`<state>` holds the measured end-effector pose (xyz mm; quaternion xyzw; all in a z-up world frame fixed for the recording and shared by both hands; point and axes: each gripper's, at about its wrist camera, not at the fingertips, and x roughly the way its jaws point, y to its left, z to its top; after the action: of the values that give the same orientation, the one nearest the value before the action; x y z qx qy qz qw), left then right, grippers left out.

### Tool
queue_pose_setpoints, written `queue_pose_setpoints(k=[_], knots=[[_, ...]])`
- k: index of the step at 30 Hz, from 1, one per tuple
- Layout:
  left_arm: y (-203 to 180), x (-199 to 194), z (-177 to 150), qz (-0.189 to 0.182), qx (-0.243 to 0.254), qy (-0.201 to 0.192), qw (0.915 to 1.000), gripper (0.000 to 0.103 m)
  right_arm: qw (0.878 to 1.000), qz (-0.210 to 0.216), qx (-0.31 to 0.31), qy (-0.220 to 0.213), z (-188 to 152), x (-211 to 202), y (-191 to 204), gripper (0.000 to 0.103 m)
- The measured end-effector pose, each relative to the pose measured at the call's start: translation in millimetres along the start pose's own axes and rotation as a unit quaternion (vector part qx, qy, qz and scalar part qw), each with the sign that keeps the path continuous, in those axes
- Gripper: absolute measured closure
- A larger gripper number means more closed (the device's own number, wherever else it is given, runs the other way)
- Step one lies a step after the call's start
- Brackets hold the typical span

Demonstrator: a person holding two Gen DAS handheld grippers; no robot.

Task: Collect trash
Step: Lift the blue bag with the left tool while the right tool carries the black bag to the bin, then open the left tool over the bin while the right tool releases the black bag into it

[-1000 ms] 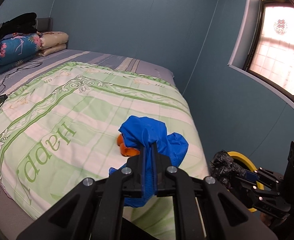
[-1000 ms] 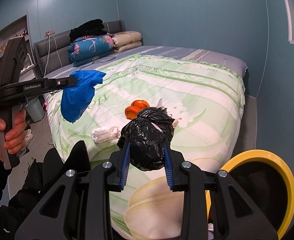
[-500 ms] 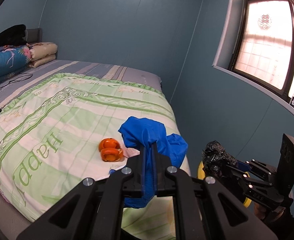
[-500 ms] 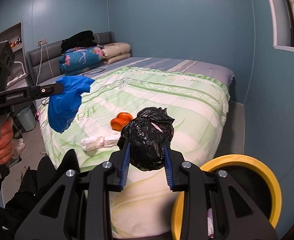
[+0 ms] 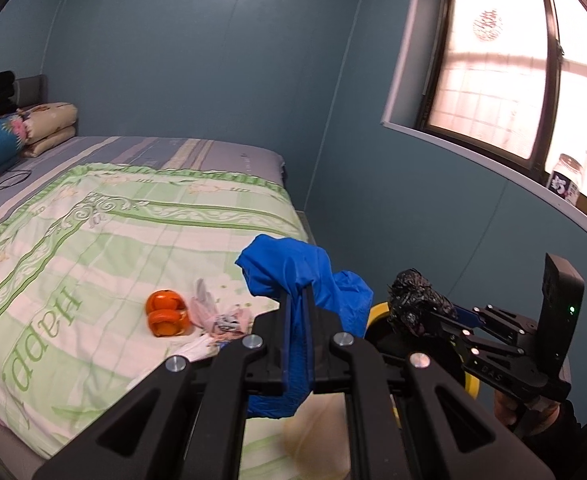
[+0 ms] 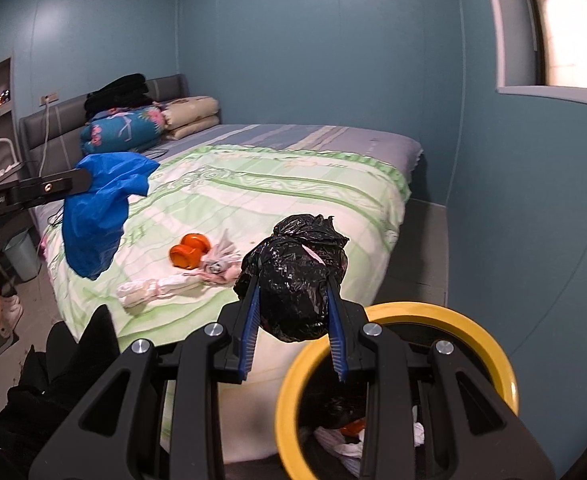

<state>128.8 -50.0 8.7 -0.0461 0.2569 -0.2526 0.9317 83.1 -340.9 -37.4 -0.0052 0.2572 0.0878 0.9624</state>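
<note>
My left gripper (image 5: 298, 334) is clamped tight on a blue bag (image 5: 293, 276); its jaws are pressed together with only the thin plastic between them. The bag is crumpled, bright blue, bunched above the fingers and hanging limp below them, clear of the bed (image 5: 105, 240). In the right wrist view the same bag (image 6: 97, 208) dangles in the air above the near left corner of the bed.

My right gripper (image 6: 293, 322) is closed partway on a black bag (image 6: 297, 276). The blue pads (image 6: 251, 324) press its sides. It is a glossy, wrinkled bundle, knotted at the top, with a pink scrap showing through. It sits above the yellow rim of the bin (image 6: 493, 344). White and orange waste lies inside the bin.

On the green checked quilt (image 6: 293, 196) lie an orange object (image 6: 187, 254), a pink and grey rag (image 6: 223, 266) touching it, and a white wad (image 6: 149, 292) just beside. Folded bedding (image 6: 133, 128) is stacked at the headboard. A jar (image 5: 567, 178) stands on the window sill.
</note>
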Motion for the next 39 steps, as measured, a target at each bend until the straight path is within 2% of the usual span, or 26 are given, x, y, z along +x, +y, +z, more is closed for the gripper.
queue_pose_setpoints(k=[24,39], knots=[[-79.9,30.3,-0.2,-0.06,0.069,0.021,0.9956,0.098,0.996,-0.072,0.048,-0.024,-4.5,-24.6,-57.0,0.074],[-112.5,64.1,-12.8,-0.083,0.087,0.057,0.991,0.098,0.989,-0.113,0.095,-0.008,-14.2,-20.9,-88.7,0.074]])
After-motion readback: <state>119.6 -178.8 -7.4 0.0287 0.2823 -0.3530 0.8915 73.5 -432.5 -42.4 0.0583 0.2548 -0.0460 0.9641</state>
